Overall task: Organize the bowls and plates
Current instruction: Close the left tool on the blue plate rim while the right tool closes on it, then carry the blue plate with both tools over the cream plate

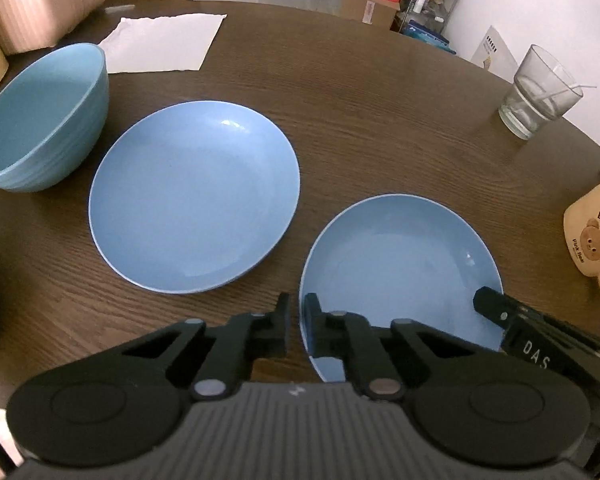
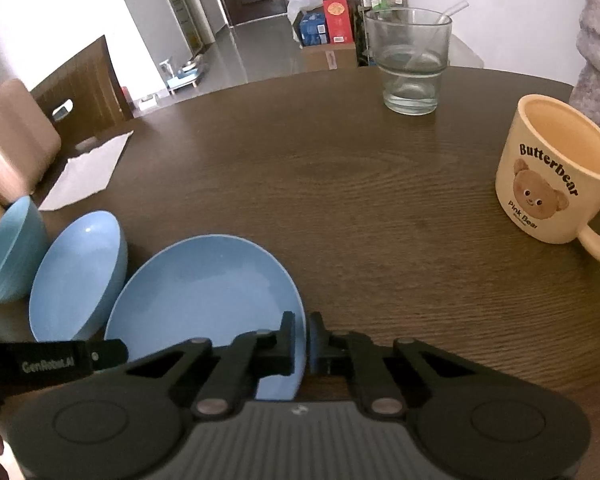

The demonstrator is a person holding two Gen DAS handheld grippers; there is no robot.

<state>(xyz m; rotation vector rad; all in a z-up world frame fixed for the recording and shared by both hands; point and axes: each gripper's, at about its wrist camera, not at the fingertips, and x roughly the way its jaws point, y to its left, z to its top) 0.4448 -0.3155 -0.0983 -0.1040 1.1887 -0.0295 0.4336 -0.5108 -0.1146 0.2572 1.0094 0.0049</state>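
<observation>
Left wrist view: task judged barely begun, with nothing stacked. Seen on the wooden table (image 1: 380,92): a near plate (image 1: 404,264), a second plate (image 1: 194,196) lying flat just left of it and apart from it, and a teal bowl (image 1: 40,120) farther left of the near plate, beside the second plate. Left gripper (image 1: 295,322) clamped on the near plate's left rim, one finger outside the edge, the other over the plate's inner surface. Right gripper (image 1: 496,312) entering at the near plate's right rim; contact there not clear from this angle. Glass (image 1: 540,92) and bear mug (image 1: 592,236) well right of the near plate, both outside the task. Right wrist view: same near plate (image 2: 204,292) gripped at its right rim by the right gripper (image 2: 300,338), jaws drawn together on the edge. Left gripper's finger (image 2: 100,354) reaching in at the near plate's left side. Second plate (image 2: 76,280) and teal bowl (image 2: 8,252) left of the near plate, appearing tilted through lens distortion. Still judged outstanding: setting the near plate on the second plate, then gathering the bowls; how many bowls beyond the teal one cannot be told.
</observation>
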